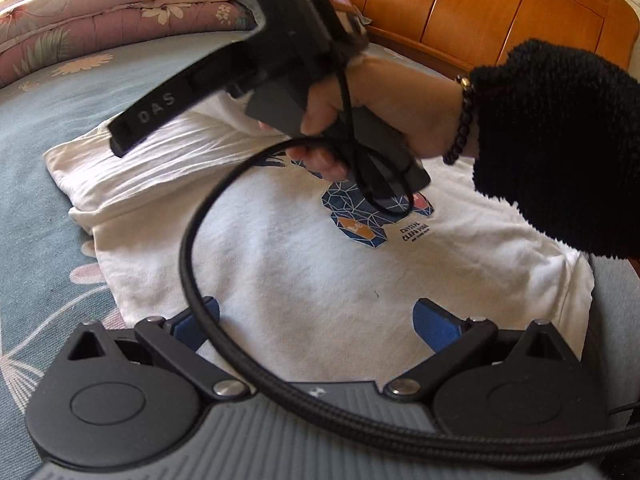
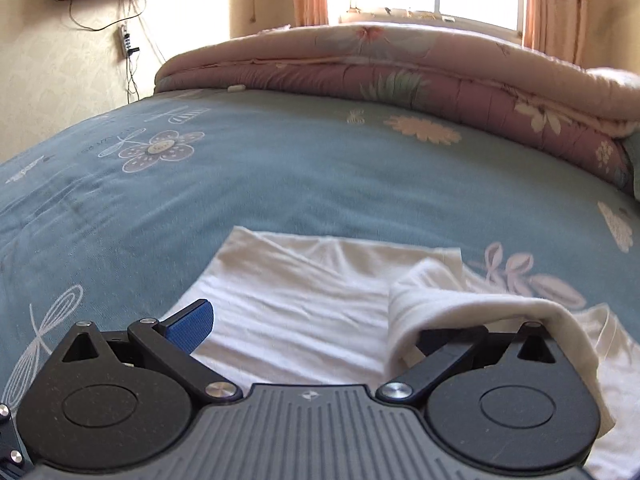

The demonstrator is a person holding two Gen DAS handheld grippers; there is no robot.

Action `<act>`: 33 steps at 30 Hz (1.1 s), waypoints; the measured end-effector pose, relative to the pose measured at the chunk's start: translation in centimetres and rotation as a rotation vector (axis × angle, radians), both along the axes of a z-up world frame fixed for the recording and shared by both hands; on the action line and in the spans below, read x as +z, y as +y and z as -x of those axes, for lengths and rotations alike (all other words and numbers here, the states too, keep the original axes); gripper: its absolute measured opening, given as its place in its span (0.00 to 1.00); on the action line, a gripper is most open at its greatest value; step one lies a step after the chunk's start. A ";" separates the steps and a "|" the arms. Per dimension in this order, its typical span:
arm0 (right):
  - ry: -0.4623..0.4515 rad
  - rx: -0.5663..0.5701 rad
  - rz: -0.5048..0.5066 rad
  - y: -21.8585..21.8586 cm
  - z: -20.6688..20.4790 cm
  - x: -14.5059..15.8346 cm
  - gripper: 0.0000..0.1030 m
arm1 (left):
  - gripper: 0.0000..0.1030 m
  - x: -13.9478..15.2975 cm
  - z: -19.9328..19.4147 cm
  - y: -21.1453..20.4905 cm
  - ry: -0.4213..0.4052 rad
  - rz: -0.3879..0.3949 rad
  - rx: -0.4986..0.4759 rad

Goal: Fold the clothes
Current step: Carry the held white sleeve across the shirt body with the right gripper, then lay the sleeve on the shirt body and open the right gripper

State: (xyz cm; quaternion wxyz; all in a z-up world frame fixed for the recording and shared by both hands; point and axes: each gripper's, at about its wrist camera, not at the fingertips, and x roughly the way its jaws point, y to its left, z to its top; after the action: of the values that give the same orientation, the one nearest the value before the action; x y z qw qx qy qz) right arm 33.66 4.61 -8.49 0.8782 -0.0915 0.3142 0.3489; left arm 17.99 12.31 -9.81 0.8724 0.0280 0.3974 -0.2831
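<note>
The left gripper (image 1: 316,322) has its two blue-padded fingers spread wide apart over the white cotton T-shirt with a blue geometric print (image 1: 304,264), with nothing between them. A thick black braided cable (image 1: 192,240) loops across its body and left finger. Beyond it, the person's hand (image 1: 384,108), in a fuzzy black sleeve (image 1: 560,144) with a dark beaded bracelet (image 1: 462,120), grips the handle of the right gripper (image 2: 312,334), seen here from the side.

In the right wrist view that gripper's jaws are also wide apart; the left blue pad is bare, while a fold of the white shirt is draped over the right finger and hides its tip, so I cannot tell whether the cloth is caught or only resting there. The shirt lies flat on the blue-grey bedsheet with flower patterns (image 2: 280,168), one sleeve folded inward. A folded pink floral quilt (image 2: 400,76) sits at the far edge of the bed, with a wooden headboard (image 1: 480,12) to one side
</note>
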 end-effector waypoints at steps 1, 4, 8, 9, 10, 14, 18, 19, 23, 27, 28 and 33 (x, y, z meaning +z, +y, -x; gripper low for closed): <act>0.024 -0.014 -0.018 -0.5 -0.1 -0.2 1.00 | 0.99 0.0 0.0 0.0 0.000 0.001 0.001; 0.110 -0.102 -0.136 -3.2 -1.0 -0.7 1.00 | 0.99 0.0 -0.1 0.0 0.001 0.001 0.004; 0.227 -0.229 -0.305 -6.9 -2.3 -1.3 1.00 | 0.99 0.1 -0.1 -0.1 0.000 -0.006 0.005; 0.250 -0.261 -0.351 -7.7 -2.6 -1.4 1.00 | 0.99 0.1 -0.1 -0.1 -0.001 -0.007 0.005; 0.268 -0.292 -0.401 -8.5 -2.8 -1.5 1.00 | 0.99 0.0 -0.1 -0.1 -0.001 -0.007 0.005; 0.317 -0.334 -0.522 -9.6 -3.7 -1.2 1.00 | 0.99 0.0 -0.1 0.0 0.001 0.000 0.007; 0.284 -0.271 -0.531 -7.8 -3.8 0.1 1.00 | 0.99 -0.1 -0.1 -0.1 0.001 -0.001 0.007; 0.280 -0.245 -0.527 -7.1 -3.7 0.4 1.00 | 0.99 -0.1 -0.1 -0.1 0.000 -0.001 0.006; 0.279 -0.101 -0.492 -3.9 -2.9 1.7 1.00 | 0.99 -0.1 0.0 0.0 0.000 0.001 0.005; 0.254 -0.003 -0.422 -1.3 -1.9 2.7 1.00 | 0.99 -0.2 0.0 0.1 0.000 0.000 0.004; 0.247 0.004 -0.407 -1.1 -1.7 2.8 1.00 | 0.99 -0.1 0.0 0.1 0.000 0.000 0.005; 0.213 -0.047 -0.362 -3.5 -1.9 2.9 1.00 | 0.99 0.0 -0.1 -0.1 0.001 -0.003 0.007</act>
State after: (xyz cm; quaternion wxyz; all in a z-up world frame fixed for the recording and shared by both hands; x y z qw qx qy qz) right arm 35.58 1.15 -5.59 0.8500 0.1128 0.3397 0.3866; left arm 18.06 12.19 -9.85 0.8731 0.0277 0.3983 -0.2797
